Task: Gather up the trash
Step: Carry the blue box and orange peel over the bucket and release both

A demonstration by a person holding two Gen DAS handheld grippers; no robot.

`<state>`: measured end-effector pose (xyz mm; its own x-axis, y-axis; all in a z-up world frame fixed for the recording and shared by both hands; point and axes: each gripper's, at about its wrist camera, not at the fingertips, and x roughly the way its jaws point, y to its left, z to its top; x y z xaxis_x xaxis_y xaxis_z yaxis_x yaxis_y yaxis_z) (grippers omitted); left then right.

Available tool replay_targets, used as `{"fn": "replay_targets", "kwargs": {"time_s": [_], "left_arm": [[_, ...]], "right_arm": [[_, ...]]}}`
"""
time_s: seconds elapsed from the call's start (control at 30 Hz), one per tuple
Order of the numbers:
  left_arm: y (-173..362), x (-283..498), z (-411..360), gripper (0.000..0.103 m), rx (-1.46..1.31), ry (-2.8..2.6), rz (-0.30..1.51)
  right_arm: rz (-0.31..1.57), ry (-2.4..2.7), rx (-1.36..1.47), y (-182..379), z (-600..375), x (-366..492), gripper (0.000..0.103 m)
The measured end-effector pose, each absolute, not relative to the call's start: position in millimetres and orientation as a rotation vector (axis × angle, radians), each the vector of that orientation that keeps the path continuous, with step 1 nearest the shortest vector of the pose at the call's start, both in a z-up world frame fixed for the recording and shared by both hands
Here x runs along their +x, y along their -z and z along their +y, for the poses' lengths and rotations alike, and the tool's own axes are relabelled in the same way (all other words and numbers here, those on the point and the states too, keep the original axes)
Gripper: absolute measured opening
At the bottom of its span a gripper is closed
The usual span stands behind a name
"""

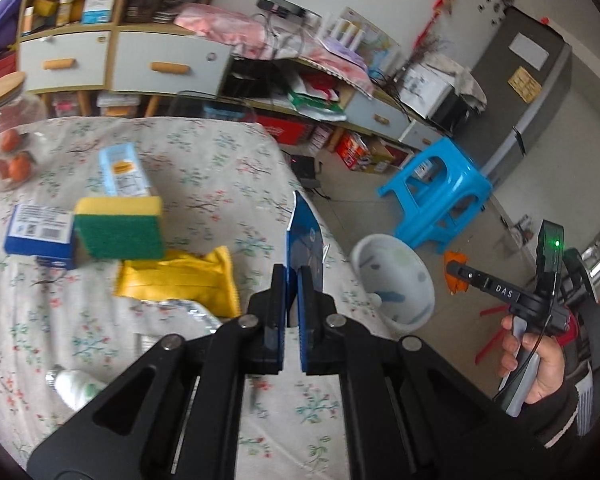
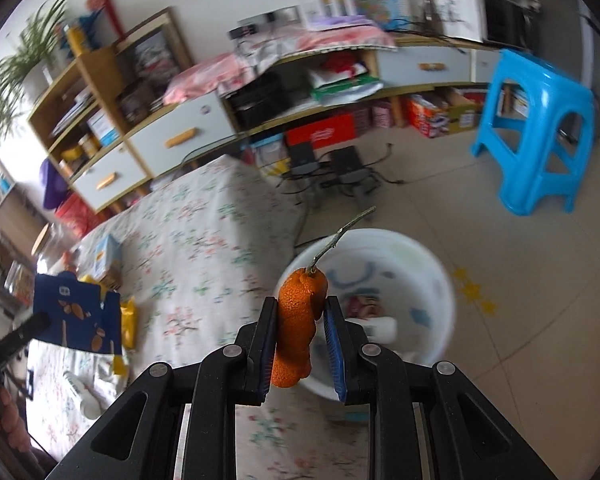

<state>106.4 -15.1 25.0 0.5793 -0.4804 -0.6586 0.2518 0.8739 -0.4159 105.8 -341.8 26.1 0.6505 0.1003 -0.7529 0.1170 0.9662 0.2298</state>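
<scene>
My left gripper (image 1: 291, 280) is shut on a blue snack wrapper (image 1: 305, 240) and holds it upright over the right edge of the floral-covered table (image 1: 204, 168). The wrapper also shows in the right wrist view (image 2: 76, 312). My right gripper (image 2: 300, 312) is shut on an orange peel (image 2: 296, 328) with a twig stem, held just above the near rim of a white bin (image 2: 440, 300) on the floor. The bin (image 1: 396, 280) holds some trash. The right gripper (image 1: 460, 276) also shows in the left wrist view, beside the bin, with the peel (image 1: 456, 264).
On the table lie a yellow-green sponge (image 1: 120, 224), blue cartons (image 1: 40, 232) (image 1: 124, 168), a yellow cloth (image 1: 180, 280), foil (image 1: 192, 312), a white tube (image 1: 76, 388) and a glass jar of oranges (image 1: 8, 140). A blue stool (image 1: 440, 188) stands beyond the bin. Shelves line the wall.
</scene>
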Motion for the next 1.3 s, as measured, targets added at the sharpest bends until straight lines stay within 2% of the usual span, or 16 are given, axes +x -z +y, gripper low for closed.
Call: {"fn": "replay_targets", "kwargs": {"time_s": [0.2, 0.33, 0.37, 0.4, 0.47, 1.03, 1.1, 1.13, 1.17, 1.2, 1.23, 1.3], "left_arm": [[-20.9, 113.3, -63.8, 0.006, -0.246, 0.494, 0.872], [-18.8, 118.3, -90.2, 0.006, -0.222, 0.521, 0.883], [-18.0, 119.8, -96.9, 0.006, -0.214, 0.526, 0.887], [-18.0, 120.7, -102.7, 0.006, -0.208, 0.529, 0.890], [-16.4, 124.1, -115.8, 0.006, -0.188, 0.537, 0.897], [8.0, 148.1, -199.0, 0.009, -0.056, 0.572, 0.924], [8.9, 149.1, -200.7, 0.014, -0.047, 0.573, 0.913], [10.6, 150.7, -202.0, 0.027, -0.041, 0.583, 0.924], [12.9, 152.2, -202.9, 0.056, -0.032, 0.577, 0.949], [14.2, 153.6, -202.9, 0.070, -0.027, 0.559, 0.962], [14.4, 152.4, -200.2, 0.078, -0.023, 0.530, 0.958], [13.7, 150.2, -198.5, 0.079, -0.009, 0.526, 0.949]], "right_arm": [[0.870, 0.057, 0.316, -23.3, -368.7, 107.7, 0.024], [0.869, 0.080, 0.322, -23.9, -378.1, 111.6, 0.029], [0.868, 0.085, 0.325, -24.1, -379.5, 111.8, 0.037], [0.863, 0.092, 0.330, -24.5, -381.9, 111.5, 0.051], [0.841, 0.107, 0.348, -26.3, -388.6, 108.2, 0.063], [0.825, 0.176, 0.385, -25.4, -435.0, 80.4, 0.064], [0.824, 0.179, 0.386, -25.9, -437.2, 80.1, 0.064], [0.823, 0.180, 0.386, -26.2, -437.9, 80.0, 0.064], [0.822, 0.182, 0.387, -26.6, -438.0, 79.9, 0.065], [0.819, 0.183, 0.388, -27.0, -437.4, 79.9, 0.067], [0.817, 0.183, 0.388, -27.1, -437.1, 79.4, 0.067], [0.813, 0.180, 0.383, -28.4, -434.5, 79.7, 0.068]]}}
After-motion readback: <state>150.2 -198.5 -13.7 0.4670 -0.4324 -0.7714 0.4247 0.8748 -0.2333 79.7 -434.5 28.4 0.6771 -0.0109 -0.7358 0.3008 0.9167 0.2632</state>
